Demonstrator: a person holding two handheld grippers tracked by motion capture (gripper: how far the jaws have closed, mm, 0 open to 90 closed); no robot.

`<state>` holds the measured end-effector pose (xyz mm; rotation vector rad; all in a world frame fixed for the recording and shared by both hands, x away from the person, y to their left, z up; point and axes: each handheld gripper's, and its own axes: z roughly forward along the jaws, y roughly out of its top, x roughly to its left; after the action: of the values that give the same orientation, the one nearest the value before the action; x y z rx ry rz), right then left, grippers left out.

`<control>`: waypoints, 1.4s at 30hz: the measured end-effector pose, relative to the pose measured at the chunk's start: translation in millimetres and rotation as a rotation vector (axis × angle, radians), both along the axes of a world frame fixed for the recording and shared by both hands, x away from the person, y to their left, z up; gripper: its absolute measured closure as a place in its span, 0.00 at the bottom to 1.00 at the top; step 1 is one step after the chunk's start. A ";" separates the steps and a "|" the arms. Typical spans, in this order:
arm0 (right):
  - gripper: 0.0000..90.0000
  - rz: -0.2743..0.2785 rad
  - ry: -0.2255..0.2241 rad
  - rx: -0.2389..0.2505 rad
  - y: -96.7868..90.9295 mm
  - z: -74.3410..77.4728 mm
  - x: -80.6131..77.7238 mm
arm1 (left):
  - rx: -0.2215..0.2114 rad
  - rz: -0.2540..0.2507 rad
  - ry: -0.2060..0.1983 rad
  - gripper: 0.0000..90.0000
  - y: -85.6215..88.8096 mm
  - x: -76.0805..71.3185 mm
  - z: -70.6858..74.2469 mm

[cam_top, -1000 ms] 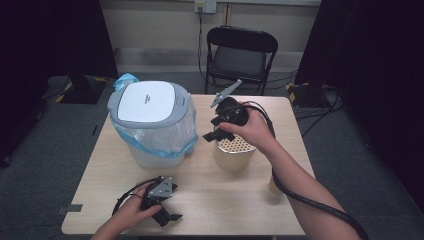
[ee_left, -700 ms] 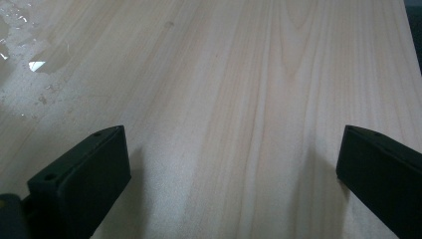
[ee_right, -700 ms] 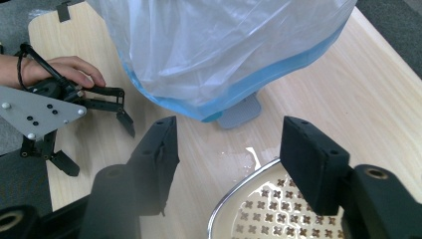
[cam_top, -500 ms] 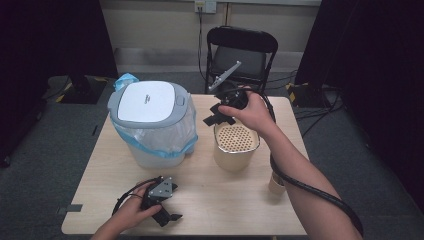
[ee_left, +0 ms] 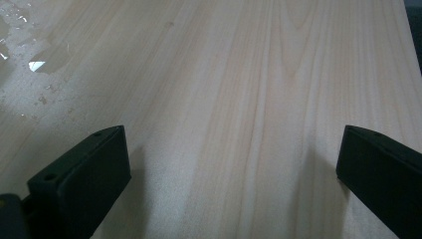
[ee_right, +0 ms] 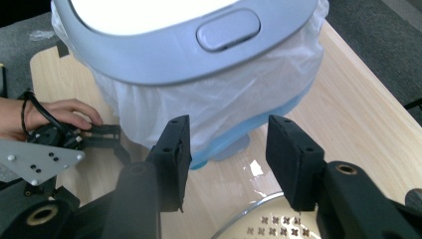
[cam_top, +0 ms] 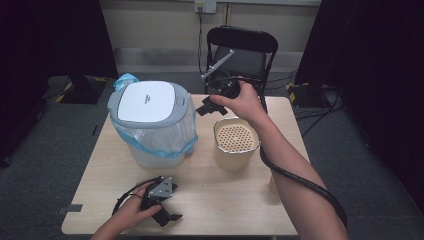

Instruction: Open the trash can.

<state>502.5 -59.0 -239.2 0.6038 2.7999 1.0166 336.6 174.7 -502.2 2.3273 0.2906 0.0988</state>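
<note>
A bin (cam_top: 150, 135) with a white and grey lid (cam_top: 148, 101) and a clear plastic liner stands at the table's left middle. Right of it sits a beige canister (cam_top: 236, 145) with a perforated top. My right gripper (cam_top: 205, 107) hangs in the air behind the canister, pointing toward the bin (ee_right: 209, 99). Its jaws have just been closing and nothing is between them (ee_right: 226, 149). My left gripper (cam_top: 167, 217) lies on the table near the front edge, held by a hand, its jaws wide apart over bare wood (ee_left: 231, 174).
The wooden table (cam_top: 225, 200) has water drops near the bin's foot (ee_right: 256, 169) and by the left gripper (ee_left: 45, 57). A black folding chair (cam_top: 242, 45) stands behind the far edge. The right gripper's cable trails along the forearm (cam_top: 295, 177).
My right gripper has risen from just over the canister and moved toward the far edge, with its jaws narrower than before. The left gripper has stayed put.
</note>
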 end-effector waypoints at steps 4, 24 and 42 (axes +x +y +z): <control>0.60 0.002 -0.008 0.008 3.8 3.9 4.4 | 0.000 0.000 -0.001 0.00 0.0 0.0 0.0; 0.78 -0.003 -0.055 0.058 29.9 9.6 18.0 | -0.004 0.005 -0.005 0.00 -0.4 -0.2 -0.5; 0.85 -0.002 -0.053 0.073 52.9 -1.0 28.8 | -0.004 0.005 -0.004 0.00 -0.4 -0.3 -0.5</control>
<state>531.3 -6.1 -240.2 0.5781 2.7261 1.1223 336.3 174.4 -502.7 2.3219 0.2948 0.1053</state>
